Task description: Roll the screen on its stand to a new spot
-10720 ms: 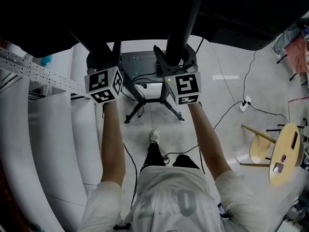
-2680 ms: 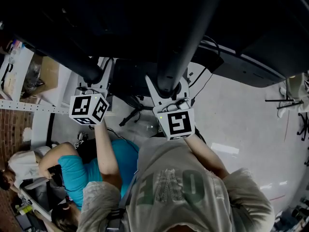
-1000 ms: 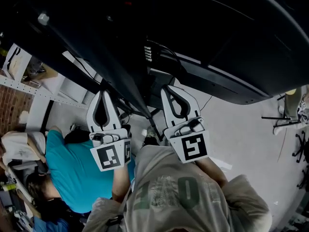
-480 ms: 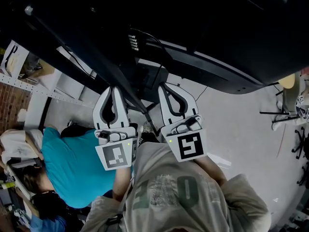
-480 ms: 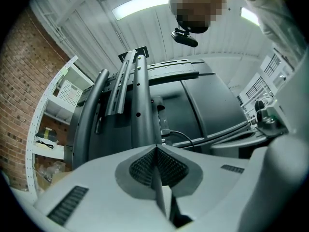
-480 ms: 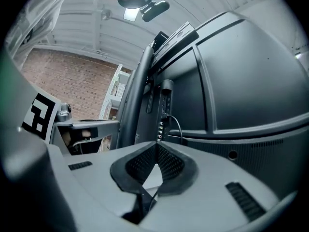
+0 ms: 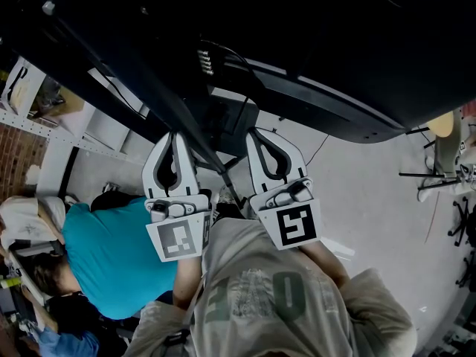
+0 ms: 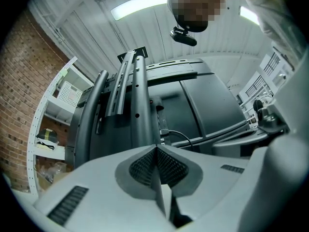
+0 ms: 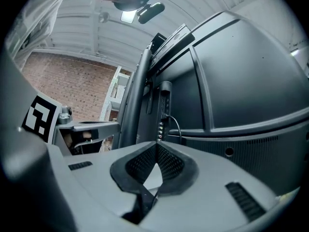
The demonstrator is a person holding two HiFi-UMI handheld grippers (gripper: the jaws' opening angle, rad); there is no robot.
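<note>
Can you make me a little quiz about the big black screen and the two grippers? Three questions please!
1. True or false: the left gripper is clamped on the stand pole behind the screen.
2. What colour is the shirt of the person low on the left of the head view? A red, B teal, C yellow.
3. Fill in: the jaws of the right gripper are ____.
Key: 1 false, its jaws are shut on nothing; 2 B; 3 shut.
</note>
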